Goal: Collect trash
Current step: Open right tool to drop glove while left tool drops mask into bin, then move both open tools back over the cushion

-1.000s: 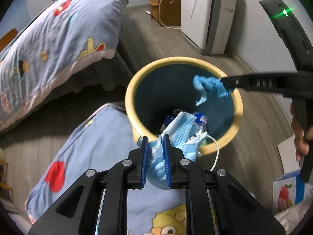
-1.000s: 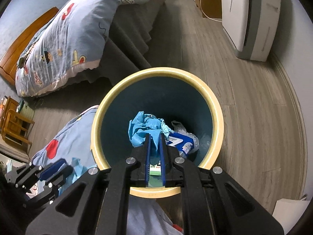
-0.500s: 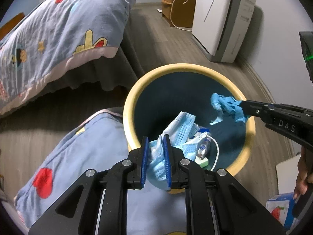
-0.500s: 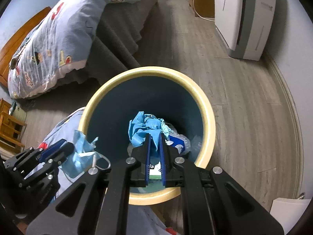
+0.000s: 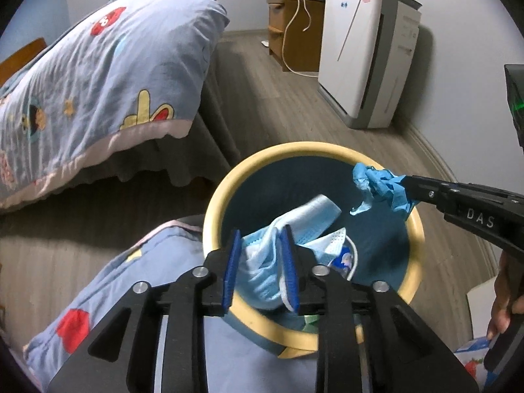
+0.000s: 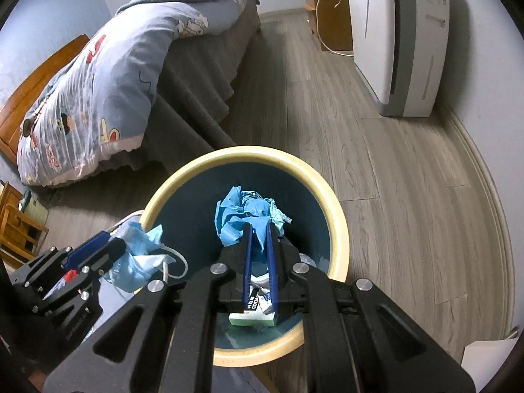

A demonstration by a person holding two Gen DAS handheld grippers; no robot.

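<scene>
Left tongs [image 5: 260, 263] opening, face masks [image 5: 262, 268] between; right tongs [image 6: 258, 239] pinching blue glove [image 6: 244, 217] over bin [image 6: 330, 196].

bin [image 6: 337, 229] beside bed [image 6: 196, 75], box [image 6: 252, 319] inside

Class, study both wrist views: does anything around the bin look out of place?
Yes: a blue patterned quilt lies on the floor against the yellow-rimmed bin, though similar bedding covers the bed. Inside the bin, nothing stands out.
</scene>
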